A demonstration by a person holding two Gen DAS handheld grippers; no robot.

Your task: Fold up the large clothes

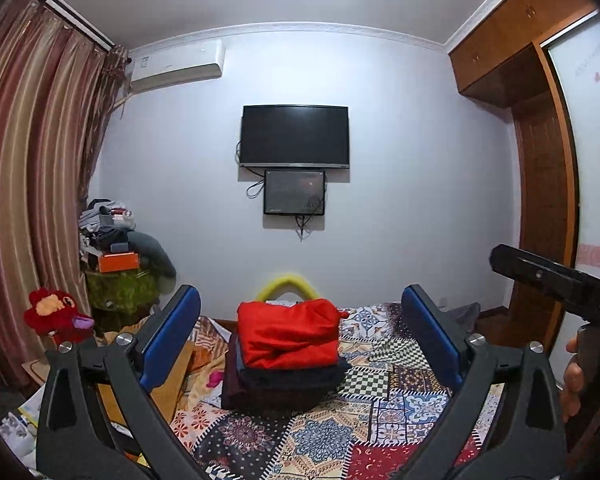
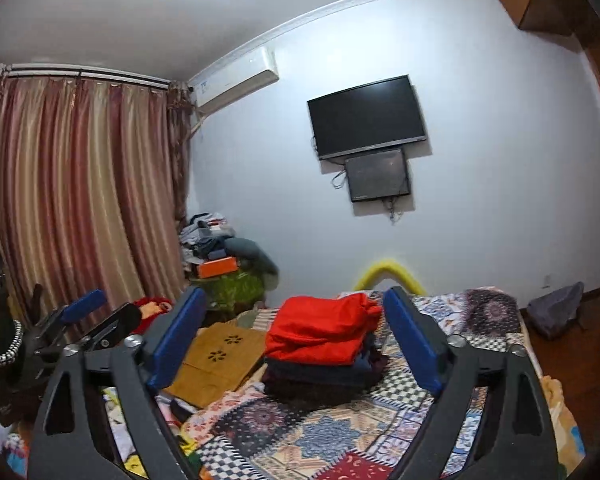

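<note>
left gripper [image 1: 300, 332] wide, empty | right gripper [image 2: 296, 332] wide, empty | folded red garment [image 1: 288, 336] tops stack

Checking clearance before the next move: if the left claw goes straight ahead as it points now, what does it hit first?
Probably the stack of folded clothes on the patchwork bedspread, red garment on top. It sits centred between the open fingers of the left claw, apart from them. If the claw passes above it, the far wall follows. Depth is unclear.

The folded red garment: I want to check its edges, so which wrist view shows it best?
The left wrist view: the folded red garment sits centred and square-on atop the dark stack, with both sides clear. In the right wrist view the same garment is seen at an angle, and a blue finger pad hides its right end.
</note>
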